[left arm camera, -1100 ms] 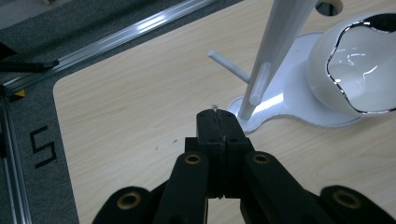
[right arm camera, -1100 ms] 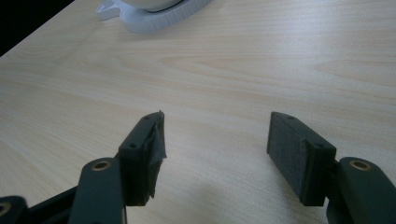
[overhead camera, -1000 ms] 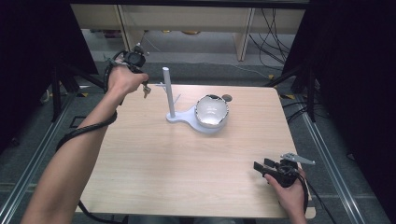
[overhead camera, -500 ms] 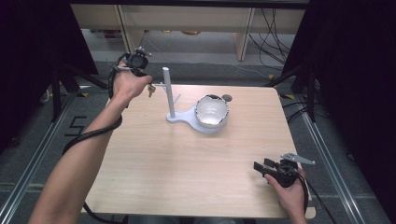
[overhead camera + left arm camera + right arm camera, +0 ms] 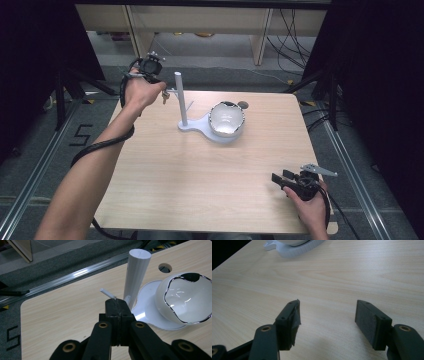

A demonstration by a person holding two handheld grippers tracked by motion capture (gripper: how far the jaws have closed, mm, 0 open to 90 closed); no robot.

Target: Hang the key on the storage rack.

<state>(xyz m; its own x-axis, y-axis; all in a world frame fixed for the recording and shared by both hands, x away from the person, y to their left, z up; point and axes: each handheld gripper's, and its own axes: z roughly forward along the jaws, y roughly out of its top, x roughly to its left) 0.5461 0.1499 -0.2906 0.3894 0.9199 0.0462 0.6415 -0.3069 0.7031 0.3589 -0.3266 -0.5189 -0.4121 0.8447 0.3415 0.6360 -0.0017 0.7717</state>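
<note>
The left tongs (image 5: 117,308) are pressed together just beside the white post (image 5: 137,275) of the stand (image 5: 197,126), their tips at its thin side peg (image 5: 108,293) — whether they pinch anything I cannot tell. The high view shows something small and dark hanging near that hand; the left gripper view shows the white bowl (image 5: 186,300) on the stand's base. The right tongs (image 5: 327,322) gape empty over the desk (image 5: 200,180), well apart — the left hand is nearer.

Even overhead light brightens the table (image 5: 200,170), while the surroundings fall into deep black at both sides. Glare streaks across the white bowl (image 5: 183,301) and its glossy base. Soft shadows sit under the right gripper (image 5: 327,322), whose near jaws blur slightly.
</note>
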